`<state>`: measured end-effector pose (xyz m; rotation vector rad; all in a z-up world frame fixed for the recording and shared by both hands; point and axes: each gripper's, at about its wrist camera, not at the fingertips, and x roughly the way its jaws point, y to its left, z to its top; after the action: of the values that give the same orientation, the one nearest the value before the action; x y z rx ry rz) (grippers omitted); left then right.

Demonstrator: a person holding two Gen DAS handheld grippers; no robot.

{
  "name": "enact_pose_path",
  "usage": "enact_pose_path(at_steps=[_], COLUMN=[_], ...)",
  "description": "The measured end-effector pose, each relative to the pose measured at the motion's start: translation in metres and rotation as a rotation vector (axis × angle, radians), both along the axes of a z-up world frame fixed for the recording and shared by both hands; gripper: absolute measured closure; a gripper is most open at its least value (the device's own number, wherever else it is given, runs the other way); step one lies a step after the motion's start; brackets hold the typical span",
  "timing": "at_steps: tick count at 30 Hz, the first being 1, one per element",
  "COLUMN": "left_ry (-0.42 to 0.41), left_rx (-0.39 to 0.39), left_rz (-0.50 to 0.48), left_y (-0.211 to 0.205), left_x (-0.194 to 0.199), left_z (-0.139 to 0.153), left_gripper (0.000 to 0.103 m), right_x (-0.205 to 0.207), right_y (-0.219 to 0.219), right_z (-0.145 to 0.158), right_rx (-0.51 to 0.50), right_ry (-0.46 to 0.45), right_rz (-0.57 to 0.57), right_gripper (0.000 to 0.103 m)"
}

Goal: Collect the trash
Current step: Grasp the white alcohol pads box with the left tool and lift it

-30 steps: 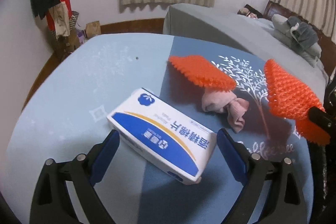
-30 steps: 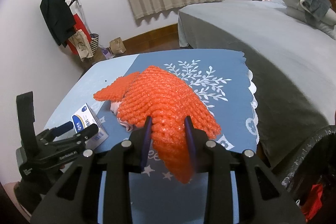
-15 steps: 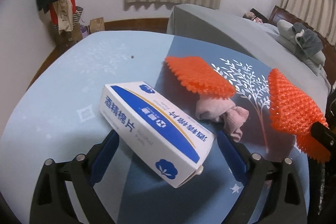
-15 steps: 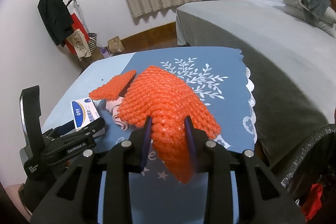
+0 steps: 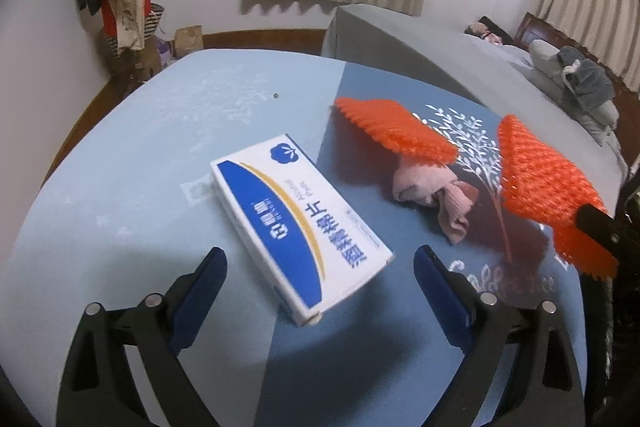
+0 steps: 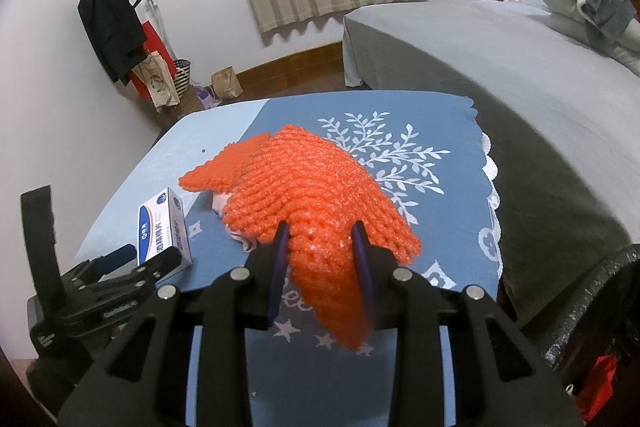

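The white-and-blue box [image 5: 304, 223] was turned and laid flat between the spread left gripper [image 5: 320, 275]; pink cloth [image 6: 218, 205] was mostly hidden by orange foam net [image 6: 316, 207] pinched in the right gripper [image 6: 320, 247].

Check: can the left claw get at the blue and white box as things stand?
Probably yes. The left claw is open and empty, the blue and white box lies just ahead between its fingers, and nothing sits between them on the table.

White-and-blue box [image 5: 300, 223] reading "Alcohol Pads", Chinese characters 酒精棉片, cotton-flower logo
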<state>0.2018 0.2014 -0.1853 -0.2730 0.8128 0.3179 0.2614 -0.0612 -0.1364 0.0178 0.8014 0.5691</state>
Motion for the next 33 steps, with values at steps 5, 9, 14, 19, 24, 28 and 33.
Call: enact_pose_path(at_steps=[5, 9, 14, 19, 24, 28, 33], left_ry=[0.013, 0.001, -0.017, -0.036, -0.019, -0.050, -0.096], left_rx=[-0.019, -0.044, -0.041, -0.062, -0.078, -0.089, -0.085], left_rz=[0.050, 0.051, -0.001, -0.047, -0.082, -0.117, -0.172], left_y=[0.010, 0.015, 0.008, 0.003, -0.003, -0.010, -0.027], left_x=[0.016, 0.019, 0.016, 0.009, 0.000, -0.005, -0.012], left_z=[-0.008, -0.009, -0.007, 0.000, 0.002, 0.016, 0.039], left_gripper=[0.010, 0.019, 0.032, 0.037, 0.039, 0.040, 0.040], right_x=[0.001, 0.002, 0.001, -0.004, -0.012, -0.017, -0.025], right_y=[-0.002, -0.002, -0.002, -0.004, -0.010, -0.013, -0.022], right_z=[0.001, -0.001, 0.001, 0.004, 0.009, 0.012, 0.026], right_rx=[-0.002, -0.004, -0.009, -0.008, -0.001, 0.004, 0.020], right_ry=[-0.001, 0.000, -0.007, -0.016, -0.021, -0.024, -0.045], right_rz=[-0.005, -0.004, -0.004, 0.001, 0.003, -0.001, -0.016], right_gripper=[0.072, 0.072, 0.072, 0.072, 0.072, 0.072, 0.072])
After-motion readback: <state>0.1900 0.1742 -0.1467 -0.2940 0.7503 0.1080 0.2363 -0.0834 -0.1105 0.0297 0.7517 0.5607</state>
